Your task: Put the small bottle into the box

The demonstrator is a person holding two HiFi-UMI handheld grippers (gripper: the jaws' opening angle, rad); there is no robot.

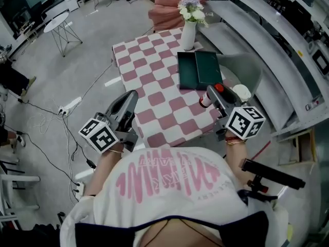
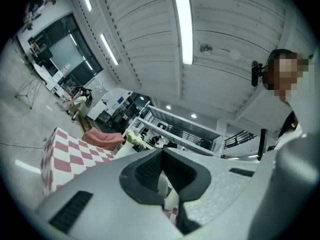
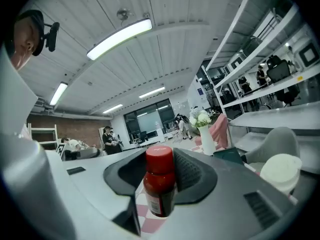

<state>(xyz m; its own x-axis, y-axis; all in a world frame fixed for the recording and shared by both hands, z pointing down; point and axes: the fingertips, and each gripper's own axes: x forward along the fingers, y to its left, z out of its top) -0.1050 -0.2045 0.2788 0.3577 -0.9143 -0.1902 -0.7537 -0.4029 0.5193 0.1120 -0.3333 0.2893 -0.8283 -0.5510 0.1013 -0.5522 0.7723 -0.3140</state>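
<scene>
My right gripper (image 1: 212, 95) is shut on the small bottle (image 1: 206, 100), a dark red one with a red cap, and holds it upright above the table's near right corner. In the right gripper view the small bottle (image 3: 160, 184) stands between the pads of the right gripper (image 3: 160, 170). The box (image 1: 199, 70), dark green and lying open, rests on the pink-and-white checkered table (image 1: 154, 86), just beyond the bottle. My left gripper (image 1: 129, 99) hovers over the table's near left edge, shut, with nothing in it. The left gripper (image 2: 162, 156) points up towards the ceiling.
A white vase of flowers (image 1: 188, 30) stands at the table's far side behind the box. A white round lid or cup (image 1: 241, 92) sits right of the bottle. Grey shelving (image 1: 267, 45) runs along the right. A pink armchair (image 1: 175, 6) and cables (image 1: 67, 107) are on the floor.
</scene>
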